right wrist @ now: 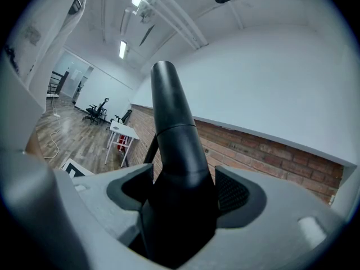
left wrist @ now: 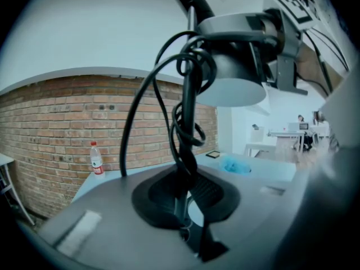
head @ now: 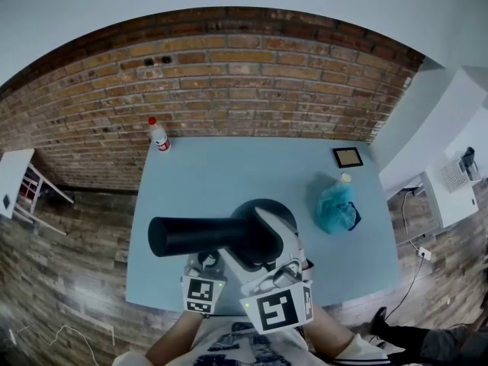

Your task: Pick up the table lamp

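Note:
The black table lamp point(head: 200, 235) hangs above the light blue table point(head: 206, 170), its tube-shaped head pointing left and its round base point(head: 263, 208) behind. My left gripper point(head: 203, 270) is shut on the lamp's thin stem point(left wrist: 187, 122), round which a black cord point(left wrist: 163, 66) is loosely wound; the jaws point(left wrist: 183, 198) close tight on it. My right gripper point(head: 279, 268) is shut on the thick black tube point(right wrist: 171, 128), which fills the space between its pads point(right wrist: 180, 201). In the left gripper view the right gripper point(left wrist: 275, 32) shows at the upper right.
A water bottle point(head: 158, 136) with a red cap stands at the table's far left corner. A crumpled blue bag point(head: 336, 208) and a small black-framed tile point(head: 348, 157) lie at the right. A brick wall point(head: 252, 82) backs the table. A white side table point(head: 15, 175) stands left.

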`<action>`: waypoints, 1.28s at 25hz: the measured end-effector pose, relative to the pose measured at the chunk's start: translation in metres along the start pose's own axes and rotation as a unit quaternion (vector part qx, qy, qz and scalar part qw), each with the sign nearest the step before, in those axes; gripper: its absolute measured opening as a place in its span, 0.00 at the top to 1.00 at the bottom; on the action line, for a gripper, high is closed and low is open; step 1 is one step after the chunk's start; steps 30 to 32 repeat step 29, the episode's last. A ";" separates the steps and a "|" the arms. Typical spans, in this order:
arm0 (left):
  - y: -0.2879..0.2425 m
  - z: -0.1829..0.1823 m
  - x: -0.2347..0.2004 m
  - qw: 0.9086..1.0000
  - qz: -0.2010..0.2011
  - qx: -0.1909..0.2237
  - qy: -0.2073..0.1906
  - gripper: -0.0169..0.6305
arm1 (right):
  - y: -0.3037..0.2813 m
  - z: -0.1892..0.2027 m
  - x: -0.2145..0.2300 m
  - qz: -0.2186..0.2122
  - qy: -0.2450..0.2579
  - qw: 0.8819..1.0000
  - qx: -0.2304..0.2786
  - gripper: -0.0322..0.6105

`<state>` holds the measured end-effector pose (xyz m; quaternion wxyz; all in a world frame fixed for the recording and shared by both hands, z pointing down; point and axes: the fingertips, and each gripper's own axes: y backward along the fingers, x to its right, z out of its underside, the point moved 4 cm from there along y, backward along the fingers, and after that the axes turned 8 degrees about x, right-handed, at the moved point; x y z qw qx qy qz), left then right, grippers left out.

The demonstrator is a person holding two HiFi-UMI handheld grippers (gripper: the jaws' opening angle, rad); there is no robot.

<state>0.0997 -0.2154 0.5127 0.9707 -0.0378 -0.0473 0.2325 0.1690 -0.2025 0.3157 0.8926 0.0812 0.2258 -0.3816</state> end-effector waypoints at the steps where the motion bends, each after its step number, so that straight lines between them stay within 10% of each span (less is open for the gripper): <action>1: 0.000 -0.001 0.000 1.000 0.000 0.001 -0.001 0.93 | 0.000 0.000 0.000 0.000 0.000 1.000 0.000 0.42; 32: -0.003 -0.008 0.007 1.000 0.011 0.015 -0.004 0.95 | 0.004 0.007 -0.003 0.021 0.042 0.999 -0.023 0.44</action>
